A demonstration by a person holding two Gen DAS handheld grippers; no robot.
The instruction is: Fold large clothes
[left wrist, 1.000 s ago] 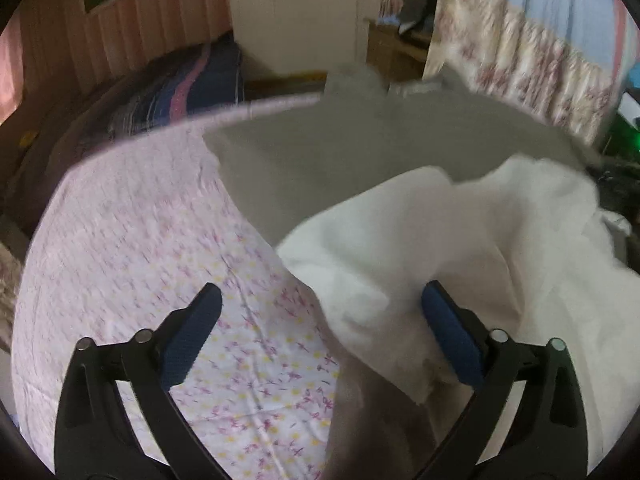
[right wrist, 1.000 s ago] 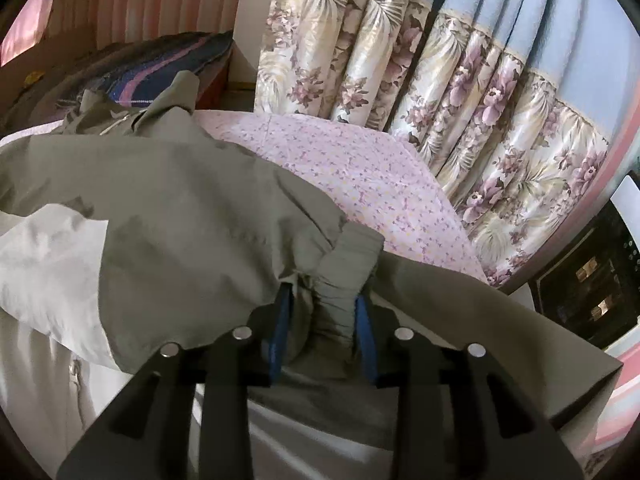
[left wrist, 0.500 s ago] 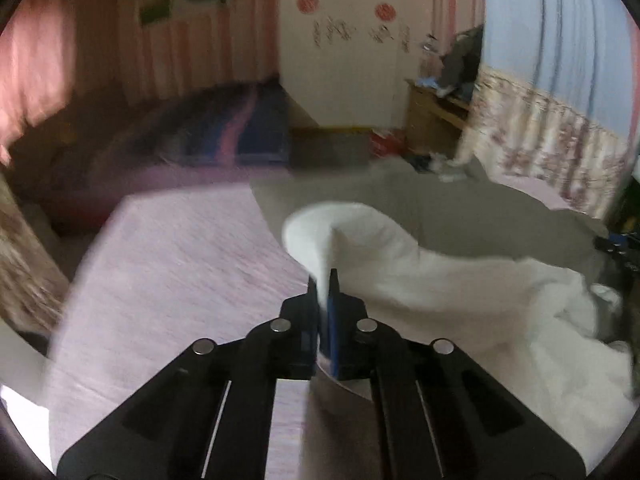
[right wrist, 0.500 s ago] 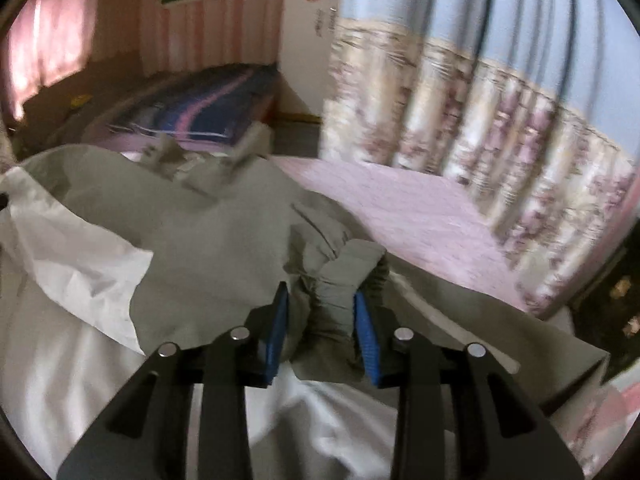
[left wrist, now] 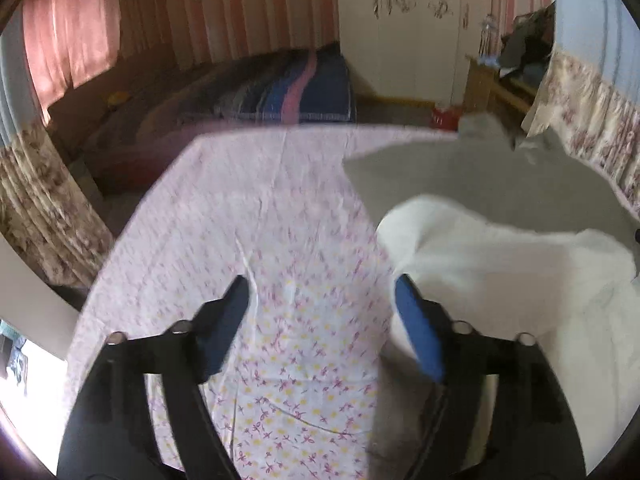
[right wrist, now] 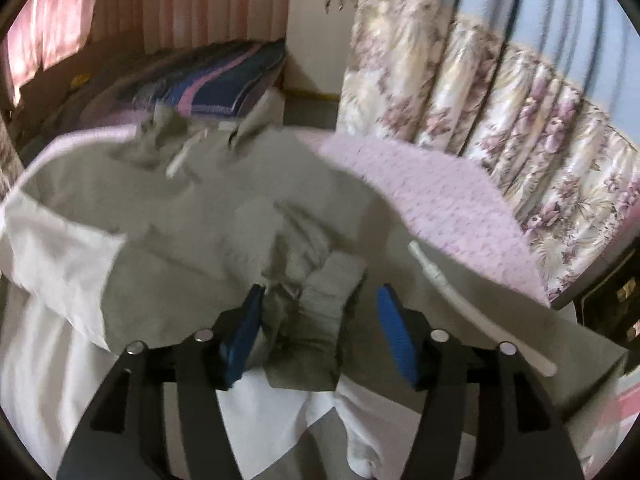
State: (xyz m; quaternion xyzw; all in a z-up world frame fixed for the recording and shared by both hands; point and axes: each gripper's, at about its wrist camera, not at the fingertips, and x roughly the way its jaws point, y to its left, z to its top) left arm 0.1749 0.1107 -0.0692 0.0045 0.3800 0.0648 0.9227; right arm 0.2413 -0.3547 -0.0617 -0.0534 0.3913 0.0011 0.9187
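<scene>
Both pairs of jaws have just been opening: half a second back my left gripper (left wrist: 320,300) pinched the white lining of the jacket (left wrist: 500,200), and now its jaws stand wide with only the flowered sheet of the bed (left wrist: 280,208) between them; the lining's folded edge lies just beside the right-hand pad (left wrist: 416,332), and whether it touches I cannot tell. The garment spreads from there toward the bed's far right corner, grey-green shell beyond, white lining nearer, so it lies wholly to the right of my left jaws. My right gripper (right wrist: 320,320) had the bunched cuff (right wrist: 320,312) squeezed; its jaws have parted, the cuff sits between them, loose, closer to the left pad than the right. The sleeve runs away from me toward the collar at the far edge. I judge my right hand the nearer for the next fold.
</scene>
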